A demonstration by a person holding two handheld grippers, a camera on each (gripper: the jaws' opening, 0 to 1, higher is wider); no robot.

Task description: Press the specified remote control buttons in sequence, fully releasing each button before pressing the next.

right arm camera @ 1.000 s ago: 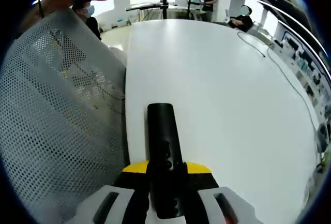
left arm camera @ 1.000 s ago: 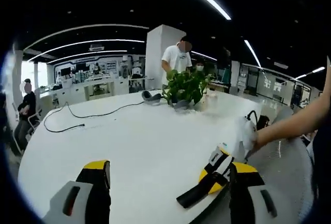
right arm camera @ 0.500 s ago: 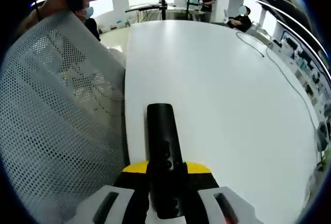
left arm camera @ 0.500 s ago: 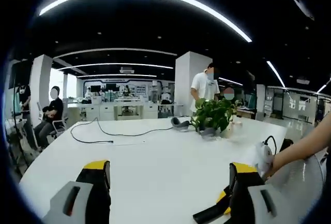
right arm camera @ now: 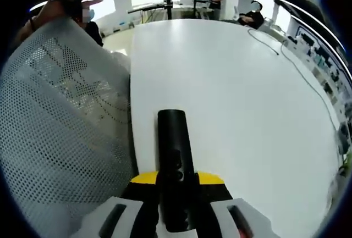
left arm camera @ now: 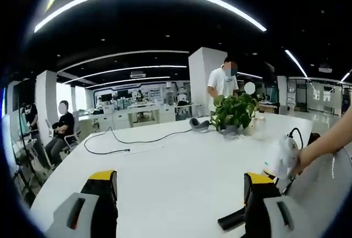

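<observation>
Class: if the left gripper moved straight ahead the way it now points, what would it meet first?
Probably nothing soon: ahead of the left gripper lies bare white table; the black cable and potted plant sit off its line.

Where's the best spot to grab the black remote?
Probably its near end, across the narrow width, coming in lengthwise: the remote is long and slim. That leaves the far buttons free. The right gripper holds it this way already.

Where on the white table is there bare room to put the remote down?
Bare room: the white table ahead of the remote held in the right claw, up to the cable. Crowded: the far end around the potted plant.
</observation>
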